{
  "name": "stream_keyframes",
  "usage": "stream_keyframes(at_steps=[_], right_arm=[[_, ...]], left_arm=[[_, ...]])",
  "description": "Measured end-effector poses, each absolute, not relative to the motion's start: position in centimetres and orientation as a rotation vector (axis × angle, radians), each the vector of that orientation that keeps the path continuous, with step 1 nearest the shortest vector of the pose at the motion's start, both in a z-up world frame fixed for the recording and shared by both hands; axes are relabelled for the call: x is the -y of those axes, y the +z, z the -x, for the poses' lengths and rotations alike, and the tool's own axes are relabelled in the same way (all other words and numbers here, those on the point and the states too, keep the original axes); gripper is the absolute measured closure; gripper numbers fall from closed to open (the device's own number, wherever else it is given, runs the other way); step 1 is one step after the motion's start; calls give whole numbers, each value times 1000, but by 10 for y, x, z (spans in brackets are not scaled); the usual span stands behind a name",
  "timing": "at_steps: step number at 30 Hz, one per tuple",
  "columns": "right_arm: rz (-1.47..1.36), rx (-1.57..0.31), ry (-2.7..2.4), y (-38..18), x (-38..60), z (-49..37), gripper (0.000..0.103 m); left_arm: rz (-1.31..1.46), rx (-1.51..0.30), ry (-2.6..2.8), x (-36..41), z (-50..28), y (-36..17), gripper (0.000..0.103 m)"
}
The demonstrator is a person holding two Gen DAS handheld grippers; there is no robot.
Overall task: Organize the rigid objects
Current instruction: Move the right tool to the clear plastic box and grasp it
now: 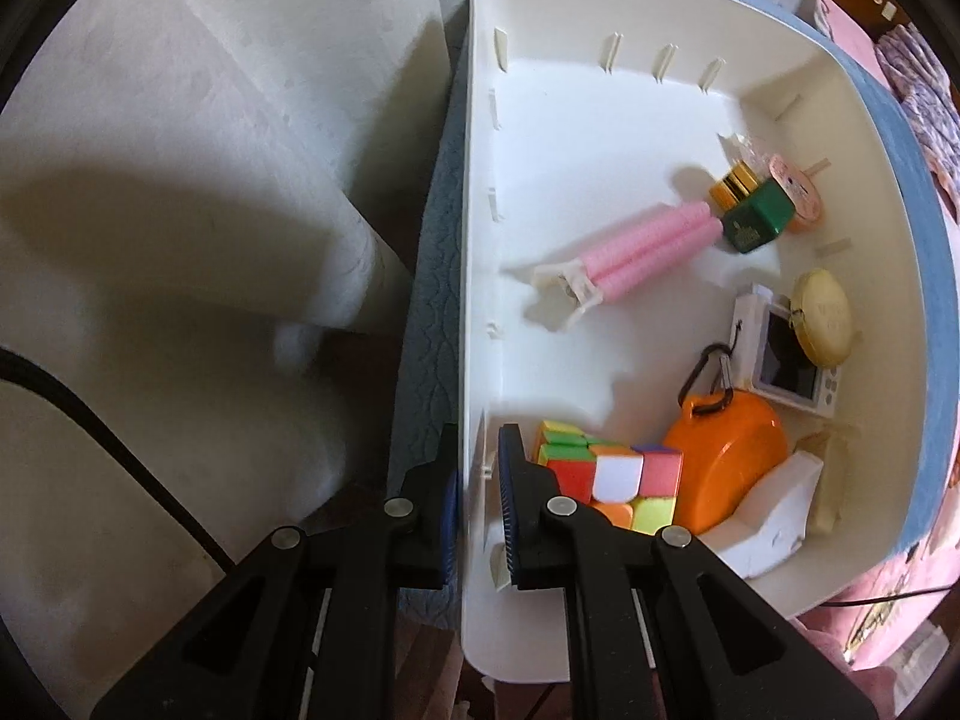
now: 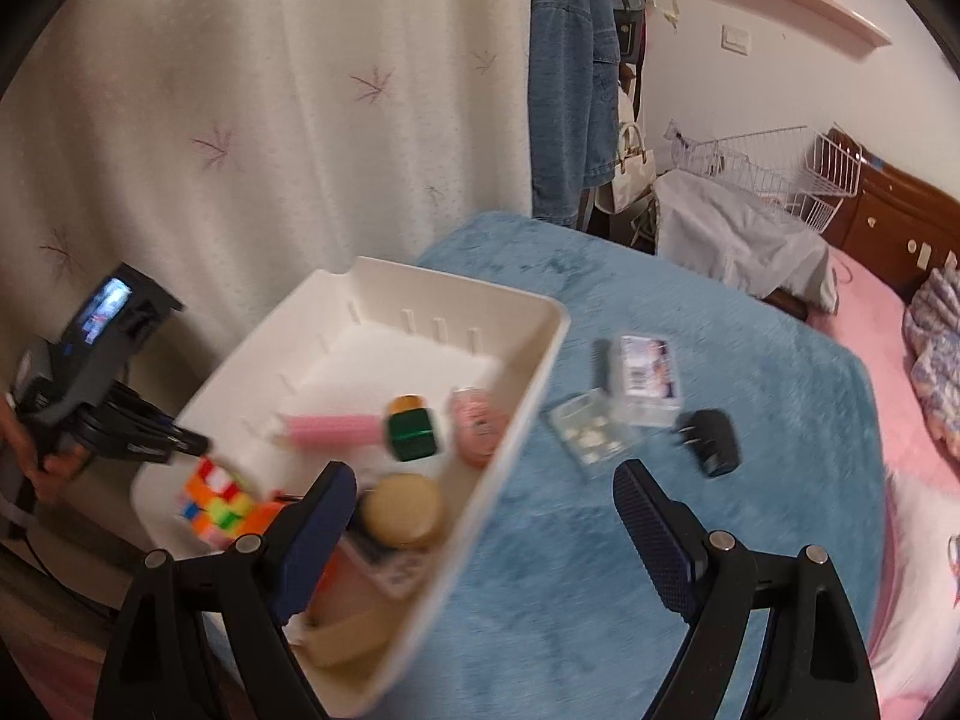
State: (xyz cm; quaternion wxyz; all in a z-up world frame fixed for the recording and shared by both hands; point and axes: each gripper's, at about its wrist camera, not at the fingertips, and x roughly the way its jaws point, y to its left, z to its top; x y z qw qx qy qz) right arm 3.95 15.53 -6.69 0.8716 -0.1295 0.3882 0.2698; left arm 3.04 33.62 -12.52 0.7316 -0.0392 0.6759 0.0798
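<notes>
Here the left tool (image 1: 480, 480) is clamped on the white bin's (image 1: 474, 240) wall, lower centre. The right tool (image 2: 480, 516) gapes wide and empty, with the clear boxes (image 2: 645, 384) and black gadget (image 2: 711, 441) above it.

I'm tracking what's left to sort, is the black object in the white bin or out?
Out. The black object lies on the blue blanket, beside the white bin.

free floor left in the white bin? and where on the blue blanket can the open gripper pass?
White bin: bare floor between the far slotted wall and the pink roller clip. Crowded at the near end: puzzle cube, orange case, small camera. The left gripper pinches the bin's side wall there. Blue blanket: bare in front of the right gripper; clear boxes and a black item lie farther out.
</notes>
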Motion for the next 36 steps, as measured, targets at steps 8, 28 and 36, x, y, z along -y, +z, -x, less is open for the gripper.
stream_keyframes(at_steps=[8,28,36], right_arm=[[318,-796,599,-94,-123,-93,15],[295,-879,686,-191,-131,-165,21],[367,-884,700,-202,-150,-161,34]], left_arm=[[126,-1420,262,-336,-35,-119,92],[146,-1356,404,-325,-29,-116,89],[183,-1355,418,-334,-25,-117,89]])
